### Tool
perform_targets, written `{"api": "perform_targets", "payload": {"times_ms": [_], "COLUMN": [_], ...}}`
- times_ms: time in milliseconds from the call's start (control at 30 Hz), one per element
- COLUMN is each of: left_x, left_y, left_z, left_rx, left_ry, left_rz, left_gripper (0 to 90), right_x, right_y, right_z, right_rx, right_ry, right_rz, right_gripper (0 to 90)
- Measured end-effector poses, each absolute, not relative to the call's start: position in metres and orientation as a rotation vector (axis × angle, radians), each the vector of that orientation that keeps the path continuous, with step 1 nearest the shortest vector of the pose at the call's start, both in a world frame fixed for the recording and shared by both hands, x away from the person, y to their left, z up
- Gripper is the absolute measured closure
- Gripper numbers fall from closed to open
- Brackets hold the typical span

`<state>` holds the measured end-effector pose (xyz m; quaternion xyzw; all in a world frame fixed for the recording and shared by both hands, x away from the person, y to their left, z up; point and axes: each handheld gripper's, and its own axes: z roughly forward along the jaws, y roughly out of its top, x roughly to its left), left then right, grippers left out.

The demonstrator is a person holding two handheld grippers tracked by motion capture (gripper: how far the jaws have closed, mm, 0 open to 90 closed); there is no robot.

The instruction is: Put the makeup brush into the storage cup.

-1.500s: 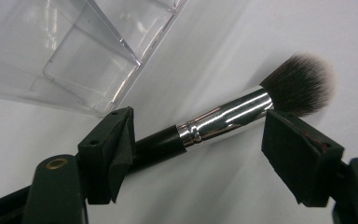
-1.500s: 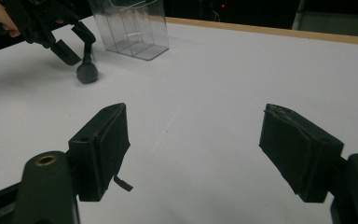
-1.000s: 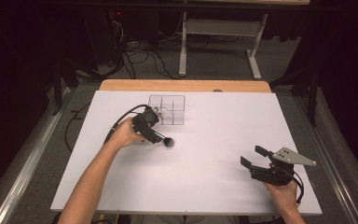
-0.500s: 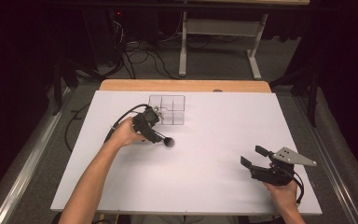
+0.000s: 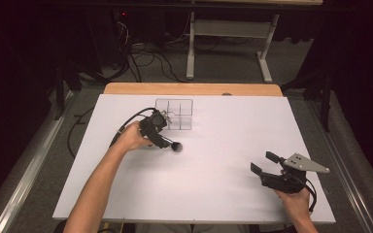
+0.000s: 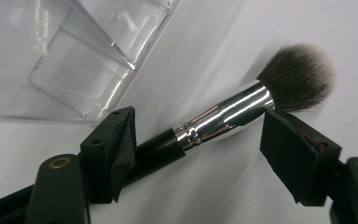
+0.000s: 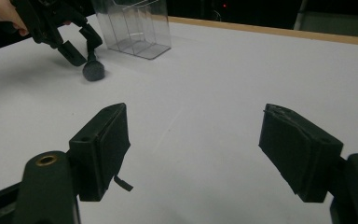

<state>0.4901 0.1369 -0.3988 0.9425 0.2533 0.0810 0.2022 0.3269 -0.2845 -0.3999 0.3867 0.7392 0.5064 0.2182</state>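
A: L hand status?

B: Left hand (image 5: 132, 137) sits at approx. 10 o'clock from table centre, forearm running in from the 6–7 o'clock edge, bare, angled up-right. It grips the left gripper (image 5: 161, 136), which points down toward 4 o'clock.

A: Jaws?

B: Apart. In the left gripper view the left gripper (image 6: 198, 140) straddles a makeup brush (image 6: 242, 112): black handle passing the near jaw, chrome ferrule between them, dark bristles beyond the far jaw. Handle appears to touch the near jaw's inner face; can't confirm, angle's poor. Not clamped.

A: Brush location?

B: Lying on the white table (image 5: 223, 121), bristle head (image 5: 177, 147) at 4 o'clock of the hand. Clear plastic organizer (image 5: 174, 113) stands just beside, at 12–1 o'clock of the gripper, w/ divided compartments.

A: R side?

B: Right hand (image 5: 291, 200) at the 5 o'clock corner, wrist entering from the bottom edge. Right gripper (image 5: 263, 163) points toward 10 o'clock, grey plate on top. Jaws wide apart, nothing between them; right gripper view confirms bare table between the pads (image 7: 105, 140). Well apart from brush and organizer.
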Motion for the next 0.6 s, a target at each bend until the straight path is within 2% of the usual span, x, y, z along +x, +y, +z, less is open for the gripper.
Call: {"api": "perform_targets", "payload": {"times_ms": [600], "left_x": [0.4875], "left_y": [0.1302], "left_z": [-0.4049], "left_rx": [2.704], "left_ry": [0.699], "left_rz": [0.226], "left_gripper": [30.6], "right_x": [0.3266], "right_y": [-0.2841], "right_z": [-0.3998], "right_rx": [1.071], "right_ry": [2.046], "right_rz": [1.396], "right_gripper": [25.8]}}
